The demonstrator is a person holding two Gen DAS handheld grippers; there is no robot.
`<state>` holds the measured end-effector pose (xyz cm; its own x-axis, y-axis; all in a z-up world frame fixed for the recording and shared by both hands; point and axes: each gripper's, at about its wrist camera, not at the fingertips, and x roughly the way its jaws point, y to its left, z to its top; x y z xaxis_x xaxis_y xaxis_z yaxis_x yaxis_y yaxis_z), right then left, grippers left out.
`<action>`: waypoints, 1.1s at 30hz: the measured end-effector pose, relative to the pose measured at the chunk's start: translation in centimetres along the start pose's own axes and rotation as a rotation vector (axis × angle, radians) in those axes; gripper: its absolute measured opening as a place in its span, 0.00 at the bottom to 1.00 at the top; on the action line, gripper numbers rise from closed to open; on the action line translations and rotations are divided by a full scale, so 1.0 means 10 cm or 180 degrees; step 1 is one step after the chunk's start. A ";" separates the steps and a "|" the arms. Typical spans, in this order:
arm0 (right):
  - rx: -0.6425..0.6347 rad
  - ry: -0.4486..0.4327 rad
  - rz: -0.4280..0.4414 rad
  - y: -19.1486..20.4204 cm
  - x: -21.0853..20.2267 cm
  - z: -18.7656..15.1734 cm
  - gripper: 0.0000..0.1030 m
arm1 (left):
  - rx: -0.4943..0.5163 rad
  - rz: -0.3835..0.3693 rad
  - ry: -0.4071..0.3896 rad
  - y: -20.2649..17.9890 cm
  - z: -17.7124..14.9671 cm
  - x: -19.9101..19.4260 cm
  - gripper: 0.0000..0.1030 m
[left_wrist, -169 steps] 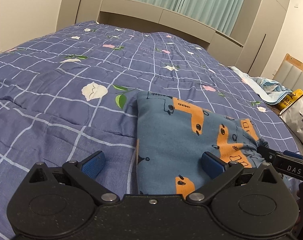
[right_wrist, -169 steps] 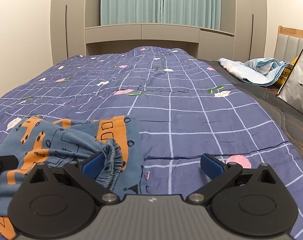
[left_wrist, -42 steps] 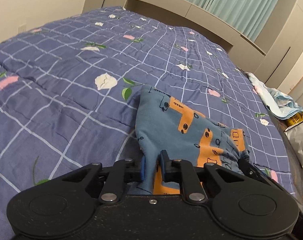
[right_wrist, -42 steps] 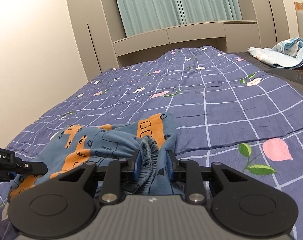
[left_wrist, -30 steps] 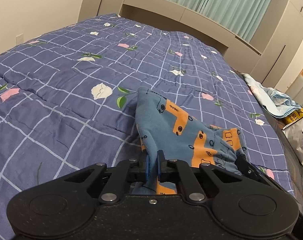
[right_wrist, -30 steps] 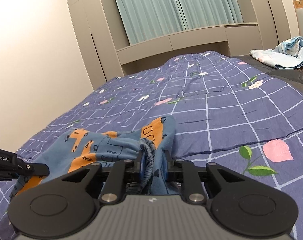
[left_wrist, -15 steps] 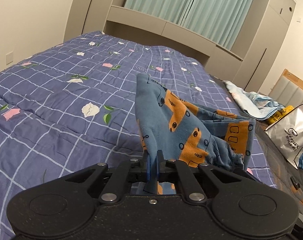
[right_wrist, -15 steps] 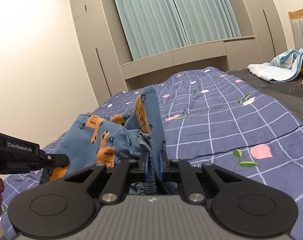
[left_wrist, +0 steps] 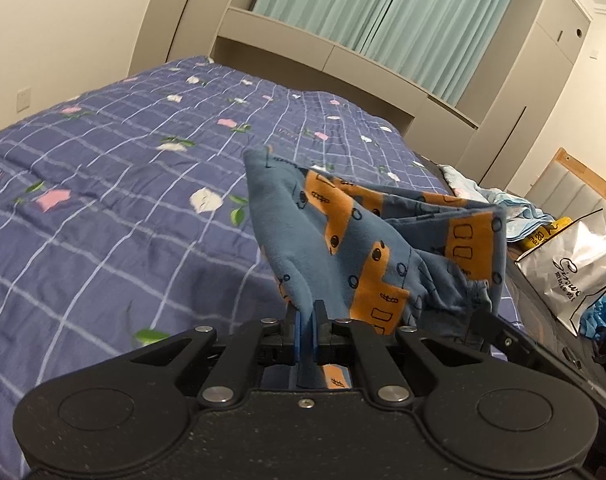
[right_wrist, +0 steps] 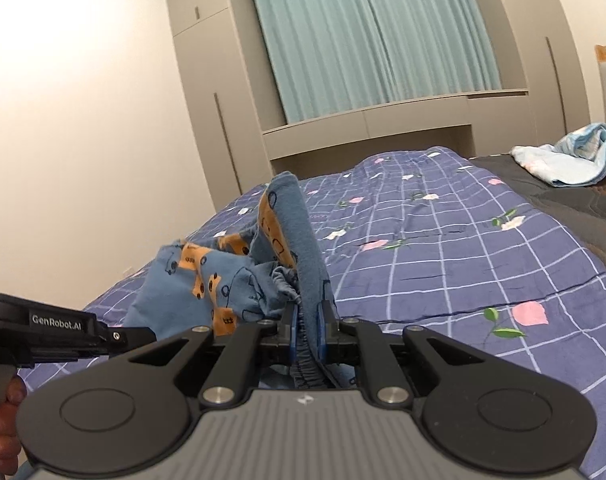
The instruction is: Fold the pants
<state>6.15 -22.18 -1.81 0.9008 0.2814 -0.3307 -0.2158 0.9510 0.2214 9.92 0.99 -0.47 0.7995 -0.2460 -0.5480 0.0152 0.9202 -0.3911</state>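
Above the bed (left_wrist: 103, 208) we hold the pants (left_wrist: 343, 236) slung left to right: left gripper (left_wrist: 307, 334) and right gripper (right_wrist: 307, 336) jaws each clamped on cloth.

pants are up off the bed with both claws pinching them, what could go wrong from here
1. The left claw pinches only a thin edge of the pants, so the cloth might slip out during a swing.
2. The right claw grips the gathered waistband, and the cloth between the two sags in a bunch, so the fold may land creased on the bed.
3. The silver bag sits near the bed's right edge; a wide swing could brush it.
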 end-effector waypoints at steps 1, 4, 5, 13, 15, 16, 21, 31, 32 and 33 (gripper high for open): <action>-0.0036 0.0024 0.0017 0.04 0.01 0.01 0.11 | -0.0025 -0.0001 0.0011 0.05 -0.01 -0.02 0.04; -0.0112 0.0104 0.0082 0.14 0.05 0.04 0.10 | -0.0114 -0.0006 0.0036 0.20 -0.05 -0.10 0.04; -0.0141 0.0130 0.0102 0.18 0.07 0.04 0.10 | -0.0129 0.0004 0.0044 0.26 -0.06 -0.12 0.04; -0.0379 0.0403 0.0315 0.54 0.35 0.12 0.10 | -0.0226 0.0115 0.0069 0.62 -0.03 -0.20 0.04; -0.0425 0.0448 0.0356 0.63 0.43 0.15 0.10 | -0.0236 0.0155 0.0027 0.72 0.04 -0.22 0.04; -0.0453 0.0468 0.0389 0.69 0.48 0.16 0.09 | -0.0227 0.0175 0.0013 0.76 0.08 -0.22 0.04; -0.0487 0.0464 0.0508 0.85 0.74 0.27 0.00 | -0.0121 0.0293 -0.0078 0.95 0.33 -0.17 0.04; -0.0472 0.0727 0.0446 0.80 1.10 0.32 0.11 | -0.0154 0.0323 0.0042 1.16 0.34 -0.04 0.04; -0.0456 0.0788 0.0436 0.77 1.11 0.27 0.23 | -0.0191 0.0334 0.0055 1.20 0.31 -0.05 0.05; -0.0441 0.0846 0.0426 0.73 1.13 0.23 0.37 | -0.0218 0.0345 0.0072 1.23 0.28 -0.04 0.05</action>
<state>15.63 -12.30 -1.81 0.7350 0.4114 -0.5390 -0.3915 0.9065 0.1581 11.44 13.26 -2.97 0.7806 -0.1539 -0.6058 -0.1123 0.9190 -0.3780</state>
